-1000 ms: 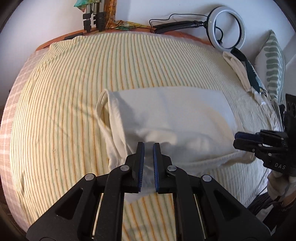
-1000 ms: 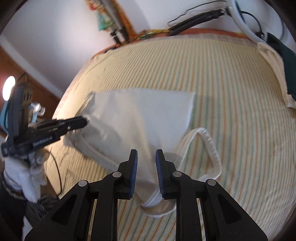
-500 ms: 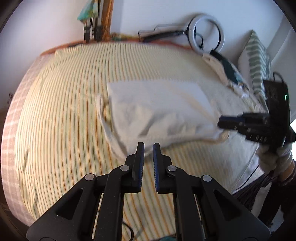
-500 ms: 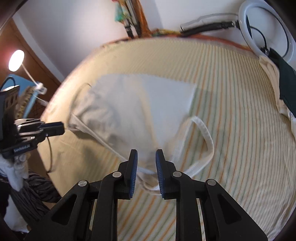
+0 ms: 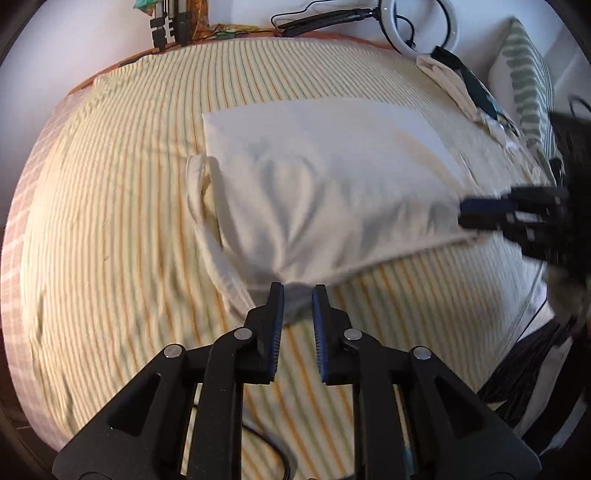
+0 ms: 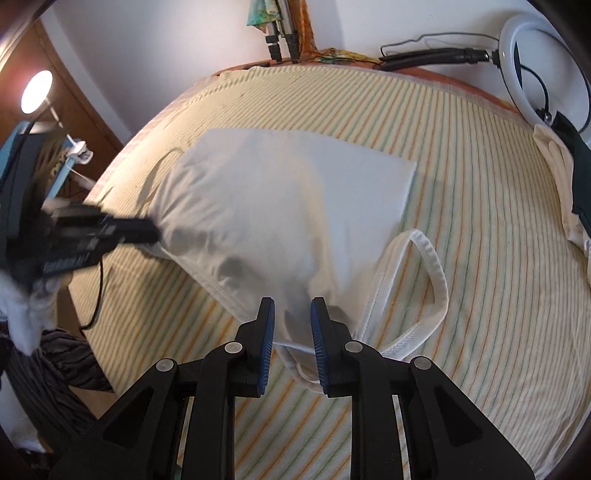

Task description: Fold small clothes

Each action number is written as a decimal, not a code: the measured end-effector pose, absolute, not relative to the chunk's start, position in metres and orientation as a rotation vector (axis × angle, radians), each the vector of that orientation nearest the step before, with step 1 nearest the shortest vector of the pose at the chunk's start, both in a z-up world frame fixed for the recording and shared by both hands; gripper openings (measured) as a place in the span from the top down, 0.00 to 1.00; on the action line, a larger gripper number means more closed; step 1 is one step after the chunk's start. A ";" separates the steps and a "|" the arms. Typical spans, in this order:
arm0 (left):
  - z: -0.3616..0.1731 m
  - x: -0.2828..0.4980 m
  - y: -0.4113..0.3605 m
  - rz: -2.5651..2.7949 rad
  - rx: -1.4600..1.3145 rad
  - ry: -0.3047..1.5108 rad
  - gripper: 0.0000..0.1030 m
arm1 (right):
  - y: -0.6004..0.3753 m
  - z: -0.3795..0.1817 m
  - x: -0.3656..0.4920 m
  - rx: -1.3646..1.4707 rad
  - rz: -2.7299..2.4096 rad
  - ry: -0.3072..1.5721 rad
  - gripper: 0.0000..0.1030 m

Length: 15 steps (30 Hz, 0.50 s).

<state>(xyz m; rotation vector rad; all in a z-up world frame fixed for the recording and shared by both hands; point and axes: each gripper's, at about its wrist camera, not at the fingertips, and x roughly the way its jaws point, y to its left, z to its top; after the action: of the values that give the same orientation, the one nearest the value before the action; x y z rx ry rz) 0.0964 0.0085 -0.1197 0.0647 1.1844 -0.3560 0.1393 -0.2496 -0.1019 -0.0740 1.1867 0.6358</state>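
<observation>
A cream sleeveless top (image 5: 332,177) (image 6: 277,192) lies spread on the striped bedsheet (image 5: 110,221). My left gripper (image 5: 298,291) has the top's near corner bunched between its fingers, and folds fan out from that spot. Its jaws are opening. In the right wrist view the left gripper (image 6: 153,234) is blurred at the garment's left edge. My right gripper (image 6: 292,306) is shut on the hem beside a strap loop (image 6: 432,266). The left wrist view shows the right gripper (image 5: 463,214) at the garment's right corner. The cloth hangs slightly raised between the two grips.
A ring light (image 5: 421,26) and its cable lie at the bed's far edge. Folded clothes (image 5: 461,85) and a green-patterned pillow (image 5: 528,85) sit at the right. Tripod legs (image 5: 170,22) stand behind the bed. A lit lamp (image 6: 37,92) glows at the left. A black cable (image 5: 280,454) hangs off the near edge.
My left gripper drew back toward the near edge with the top's corner, stretching the cloth, and its jaws have widened slightly. The right gripper kept its grip and rolled a little.
</observation>
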 end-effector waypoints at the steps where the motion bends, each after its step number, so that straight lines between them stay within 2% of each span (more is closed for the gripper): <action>1: -0.119 0.089 0.009 -0.358 0.077 1.181 0.86 | -0.252 -0.102 0.140 -0.067 0.633 1.191 0.81; 8: -0.098 0.075 0.026 -0.305 0.019 1.077 0.86 | -0.258 -0.108 0.135 -0.060 0.670 1.294 0.79; 15: -0.084 0.105 0.035 -0.289 -0.031 1.018 0.86 | -0.273 -0.085 0.125 0.004 0.717 1.192 0.79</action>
<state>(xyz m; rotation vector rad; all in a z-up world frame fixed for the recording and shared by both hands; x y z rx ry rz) 0.1050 0.0355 -0.0845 -0.0305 1.0185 -0.2887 0.1250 -0.2731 -0.0851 0.0042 1.1922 0.7171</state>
